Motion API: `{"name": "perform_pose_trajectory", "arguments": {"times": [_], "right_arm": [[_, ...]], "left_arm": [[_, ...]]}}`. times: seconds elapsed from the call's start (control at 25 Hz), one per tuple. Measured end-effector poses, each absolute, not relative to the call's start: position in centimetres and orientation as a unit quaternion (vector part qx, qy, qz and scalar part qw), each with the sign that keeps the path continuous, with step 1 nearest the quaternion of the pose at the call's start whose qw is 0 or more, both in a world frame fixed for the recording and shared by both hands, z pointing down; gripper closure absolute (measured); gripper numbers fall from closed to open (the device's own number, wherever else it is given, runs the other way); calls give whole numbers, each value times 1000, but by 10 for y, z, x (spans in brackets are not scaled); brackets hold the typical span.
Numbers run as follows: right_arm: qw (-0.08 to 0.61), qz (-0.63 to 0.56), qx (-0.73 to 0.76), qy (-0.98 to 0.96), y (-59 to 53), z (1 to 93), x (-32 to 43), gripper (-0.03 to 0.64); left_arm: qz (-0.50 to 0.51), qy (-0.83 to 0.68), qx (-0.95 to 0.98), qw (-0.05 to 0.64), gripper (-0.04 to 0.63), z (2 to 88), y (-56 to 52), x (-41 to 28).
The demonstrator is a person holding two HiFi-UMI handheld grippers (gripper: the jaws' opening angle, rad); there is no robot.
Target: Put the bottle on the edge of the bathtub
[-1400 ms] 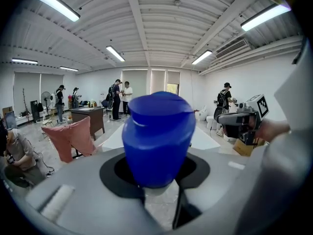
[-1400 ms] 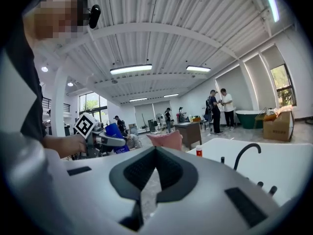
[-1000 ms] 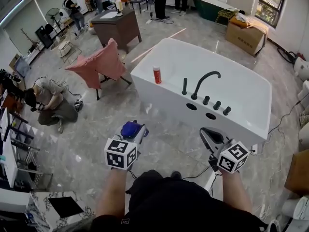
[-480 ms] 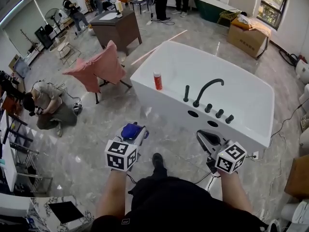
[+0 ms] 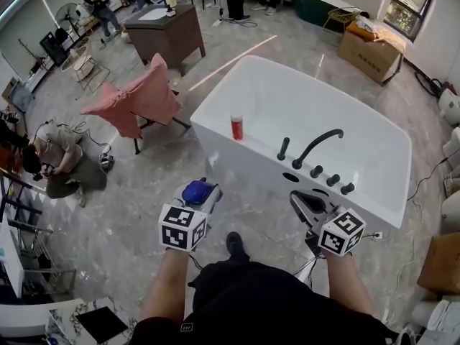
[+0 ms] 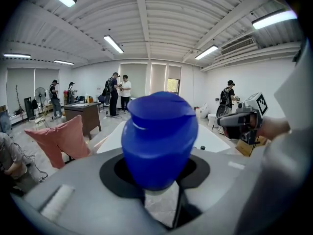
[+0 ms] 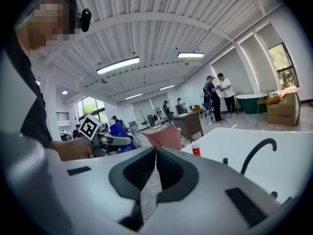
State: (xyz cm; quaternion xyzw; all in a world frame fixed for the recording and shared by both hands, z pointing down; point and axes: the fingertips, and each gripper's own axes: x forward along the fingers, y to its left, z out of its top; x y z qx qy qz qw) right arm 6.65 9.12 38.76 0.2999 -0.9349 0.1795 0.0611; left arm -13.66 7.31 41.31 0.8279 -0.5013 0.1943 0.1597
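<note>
My left gripper (image 5: 199, 195) is shut on a blue bottle (image 5: 195, 190), held above the floor in front of the white bathtub (image 5: 237, 158). In the left gripper view the blue bottle (image 6: 157, 138) fills the middle, clamped between the jaws. My right gripper (image 5: 307, 203) hovers just before the tub's near rim, below the black faucet (image 5: 316, 144); its jaws meet with nothing between them. In the right gripper view the right gripper (image 7: 155, 155) points toward the tub and the red bottle (image 7: 195, 150). That red bottle (image 5: 236, 126) stands on the tub's left rim.
A chair draped with pink cloth (image 5: 134, 103) stands left of the tub. A person (image 5: 54, 157) crouches on the floor at the far left. A brown desk (image 5: 162, 29) and a cardboard box (image 5: 370, 52) lie beyond. Cables (image 5: 266, 236) run across the floor near my feet.
The view has shifted closer to the tub; the tub and faucet sit lower in the head view. Both grippers keep their places and states, the left still holding the blue bottle.
</note>
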Motion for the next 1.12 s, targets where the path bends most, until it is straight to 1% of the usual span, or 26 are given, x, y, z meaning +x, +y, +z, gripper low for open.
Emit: {"name": "perform_pose_trajectory", "arguments": {"times": [0.36,0.68,0.8,1.12], "right_arm": [[70,192,302,-931,40,394,18,604],[73,196,320,-924,16,391,-2,604],[88,207,319,-921,11,399,2,604],[94,215,303,-923,-43,403,18,604]], "left_arm": [[198,-477,841,162,442,422,22,-167],[184,-464,851,165,442,425,-10,-185],[181,-460,852,174,442,429,-19,-183],[189,-464,845,189,442,439,-62,-155]]}}
